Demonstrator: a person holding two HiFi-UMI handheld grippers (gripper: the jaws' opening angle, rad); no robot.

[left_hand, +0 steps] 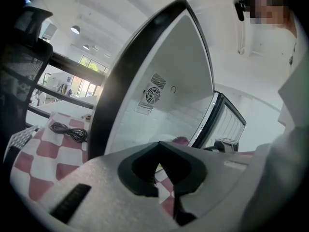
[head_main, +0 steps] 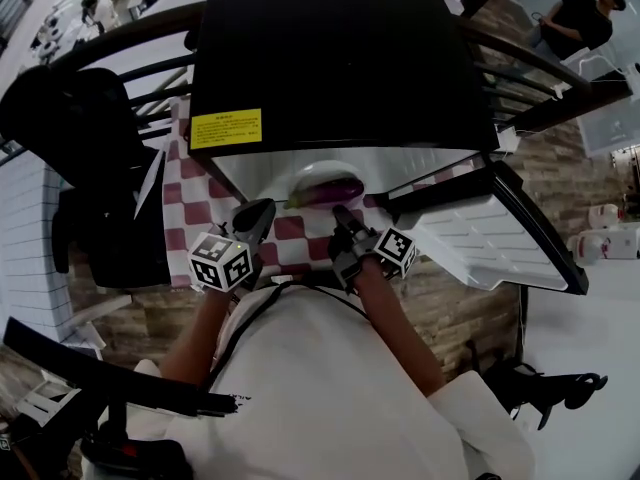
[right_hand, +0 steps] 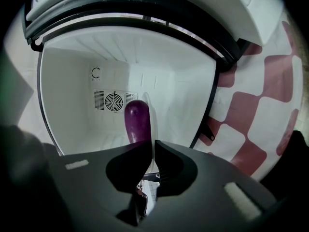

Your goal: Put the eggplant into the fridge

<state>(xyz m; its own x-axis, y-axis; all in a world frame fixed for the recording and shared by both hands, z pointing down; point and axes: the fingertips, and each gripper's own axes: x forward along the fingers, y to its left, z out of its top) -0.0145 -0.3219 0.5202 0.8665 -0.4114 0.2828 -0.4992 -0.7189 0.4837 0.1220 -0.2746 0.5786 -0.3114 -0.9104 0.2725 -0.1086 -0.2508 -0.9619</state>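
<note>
The purple eggplant [right_hand: 136, 120] lies inside the open white fridge [right_hand: 72, 100], in front of the round fan grille on its back wall. In the head view the eggplant [head_main: 336, 186] rests just inside the fridge mouth. My right gripper [right_hand: 153, 141] is shut, its tips just short of the eggplant, whose near end is hidden behind the jaws. My left gripper [left_hand: 158, 143] is shut and empty, held outside the fridge at its left edge; a sliver of eggplant [left_hand: 180, 140] shows past it. Both grippers, left [head_main: 256, 214] and right [head_main: 343, 215], hover over the checkered cloth.
The black fridge [head_main: 340, 58] stands on a red-and-white checkered cloth [head_main: 292, 232], its door [head_main: 490, 233] swung open to the right. A black cable [left_hand: 68, 130] lies on the cloth at the left. A black chair [head_main: 90, 168] stands left; a person [head_main: 580, 18] is far back right.
</note>
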